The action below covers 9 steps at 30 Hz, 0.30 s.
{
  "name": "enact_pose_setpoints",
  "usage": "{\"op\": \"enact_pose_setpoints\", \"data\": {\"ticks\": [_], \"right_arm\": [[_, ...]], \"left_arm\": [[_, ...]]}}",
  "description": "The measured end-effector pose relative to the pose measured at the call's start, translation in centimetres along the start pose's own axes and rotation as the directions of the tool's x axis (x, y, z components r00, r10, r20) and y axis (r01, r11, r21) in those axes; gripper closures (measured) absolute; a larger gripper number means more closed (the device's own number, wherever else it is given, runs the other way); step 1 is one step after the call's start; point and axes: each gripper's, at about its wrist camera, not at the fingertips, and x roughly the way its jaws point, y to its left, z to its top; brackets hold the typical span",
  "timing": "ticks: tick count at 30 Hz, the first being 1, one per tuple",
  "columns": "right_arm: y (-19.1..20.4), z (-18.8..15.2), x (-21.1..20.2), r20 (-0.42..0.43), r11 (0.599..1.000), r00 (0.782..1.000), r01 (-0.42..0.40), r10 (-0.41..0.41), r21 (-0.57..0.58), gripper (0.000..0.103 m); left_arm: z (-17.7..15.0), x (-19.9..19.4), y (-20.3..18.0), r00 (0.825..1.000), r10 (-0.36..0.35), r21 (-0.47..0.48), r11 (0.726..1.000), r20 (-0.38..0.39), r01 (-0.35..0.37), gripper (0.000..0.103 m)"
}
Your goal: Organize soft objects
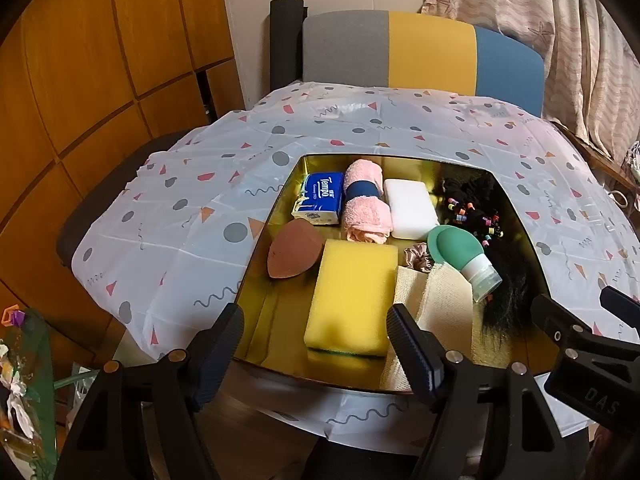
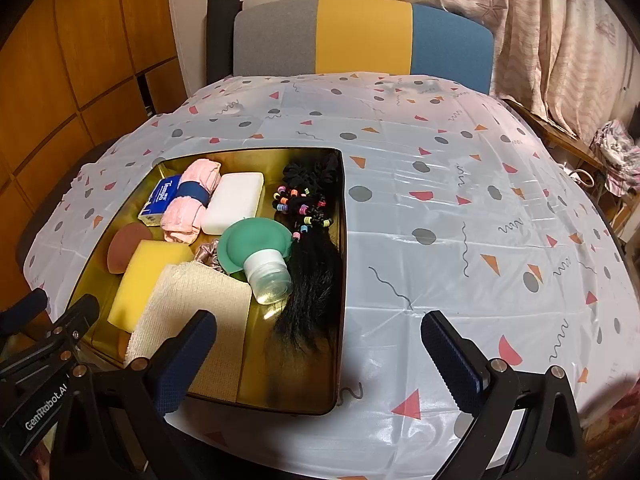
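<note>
A gold tray holds soft things: a yellow sponge, a cream mesh cloth, a green silicone bottle, a pink rolled towel, a white sponge, a blue tissue pack, a brown makeup sponge, a pink scrunchie, black hair with coloured ties. My left gripper is open and empty at the tray's near edge. My right gripper is open and empty over the tray's near right corner.
The tray sits on a table with a white patterned cloth. A grey, yellow and blue chair stands behind the table. Wooden cabinets are at left, curtains at right. The right gripper's body shows in the left wrist view.
</note>
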Motion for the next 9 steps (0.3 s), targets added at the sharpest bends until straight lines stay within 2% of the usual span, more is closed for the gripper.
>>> {"op": "enact_pose_setpoints", "data": {"ticks": [9], "right_arm": [[0.06,-0.12,0.18,-0.008,1.000,1.000,-0.002,0.002,0.005,0.000]], "left_arm": [[-0.04,-0.24,-0.22,1.000,0.016,0.017,1.000,0.024,-0.016,0.031]]}}
